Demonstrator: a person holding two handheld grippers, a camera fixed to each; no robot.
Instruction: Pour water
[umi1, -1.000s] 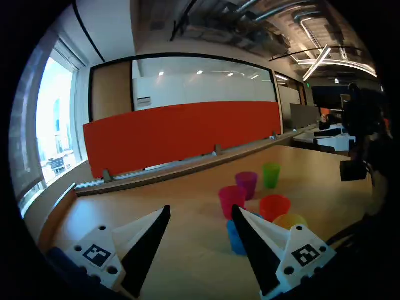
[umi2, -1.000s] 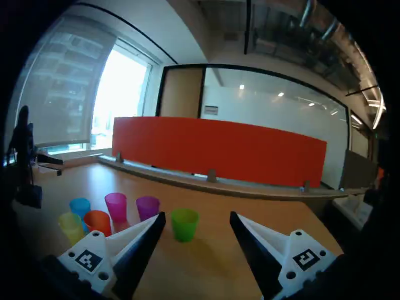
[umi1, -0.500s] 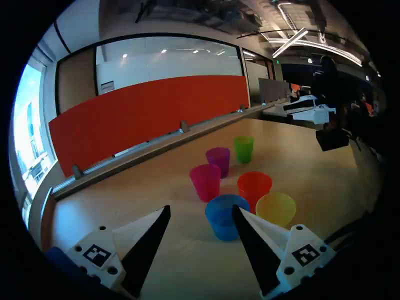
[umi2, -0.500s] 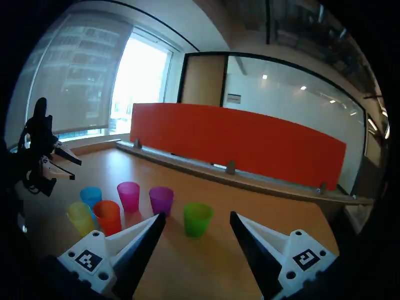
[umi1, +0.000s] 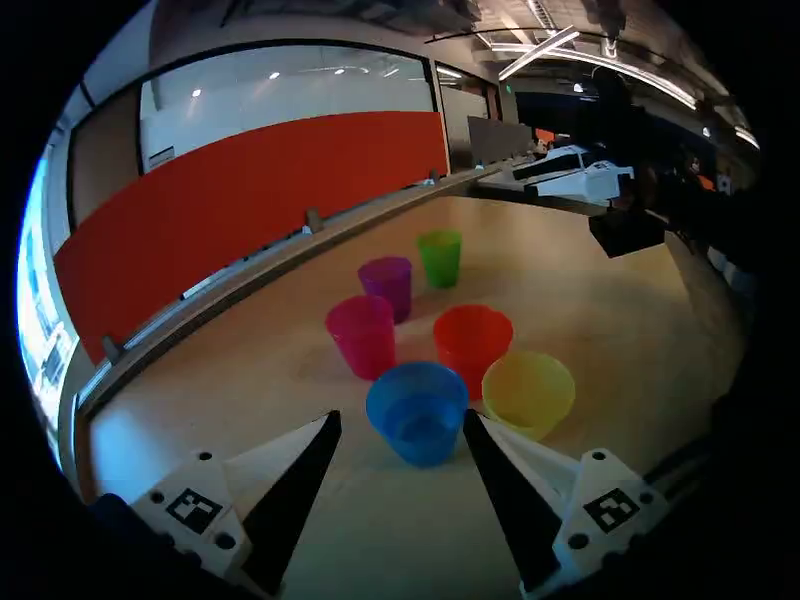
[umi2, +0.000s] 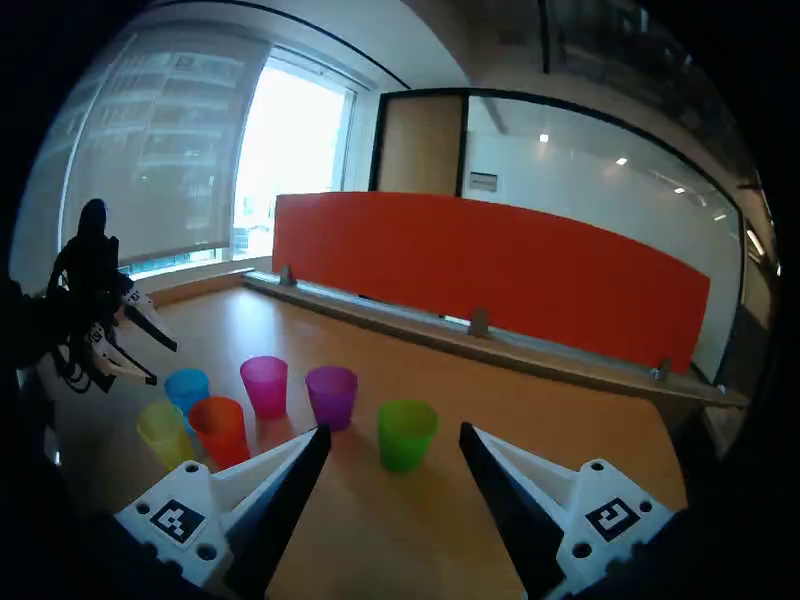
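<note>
Left gripper (umi1: 400, 415): jaws wide open, nothing held. Blue cup (umi1: 417, 412) stands on the table (umi1: 620, 330) dead ahead at 12 o'clock, just off the tips, no contact visible. Orange cup (umi1: 472, 347) is at 1 o'clock of it and yellow cup (umi1: 528, 393) at 3 o'clock, both crowding it; pink cup (umi1: 362, 335) at 11 o'clock.

Right gripper (umi2: 394, 430): jaws also wide open and empty, green cup (umi2: 406, 435) lined up at 12 o'clock.

Water level in any cup: can't tell.

Likely step: approach and grasp. Advice: go in level and centred, close on the cup's mid-wall, squeeze lightly, lift straight up before tilting so the neighbours aren't clipped.
</note>
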